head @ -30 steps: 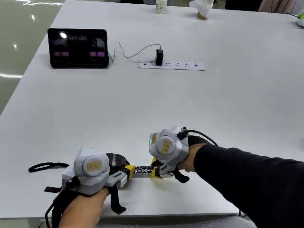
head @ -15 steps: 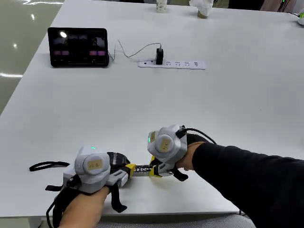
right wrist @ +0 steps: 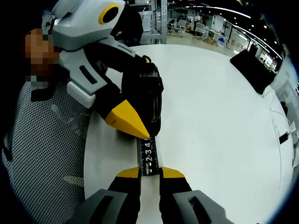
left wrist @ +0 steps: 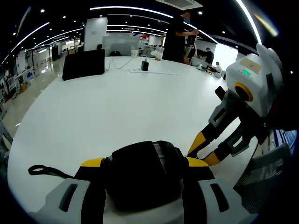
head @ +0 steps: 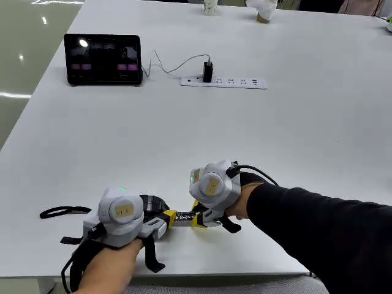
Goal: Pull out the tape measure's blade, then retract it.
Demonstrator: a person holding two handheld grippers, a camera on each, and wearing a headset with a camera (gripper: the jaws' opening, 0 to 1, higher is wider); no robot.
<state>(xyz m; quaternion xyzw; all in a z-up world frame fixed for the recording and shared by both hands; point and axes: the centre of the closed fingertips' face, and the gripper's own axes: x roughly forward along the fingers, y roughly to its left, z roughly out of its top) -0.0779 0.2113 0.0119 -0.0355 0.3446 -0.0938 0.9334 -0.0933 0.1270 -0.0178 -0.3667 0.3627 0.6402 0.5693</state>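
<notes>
A black tape measure (head: 154,205) lies near the table's front edge, and my left gripper (head: 160,223) is shut on its case (left wrist: 142,175). A short stretch of numbered blade (right wrist: 148,156) sticks out to the right of the case. My right gripper (right wrist: 150,173) is shut on the blade's end, its yellow tips pinching it. In the head view the right gripper (head: 199,220) sits just right of the case, with the blade (head: 182,217) bridging the small gap. The case's black wrist strap (head: 58,213) trails left on the table.
The white table (head: 245,153) reaches far ahead. A dark tablet (head: 103,59) stands at the back left, with a cable to a white power strip (head: 223,82). Cups stand at the far edge. The table's front edge is just below the grippers.
The two grippers have come slightly closer together, and the exposed blade between them looks a little shorter. Both grips are unchanged.
</notes>
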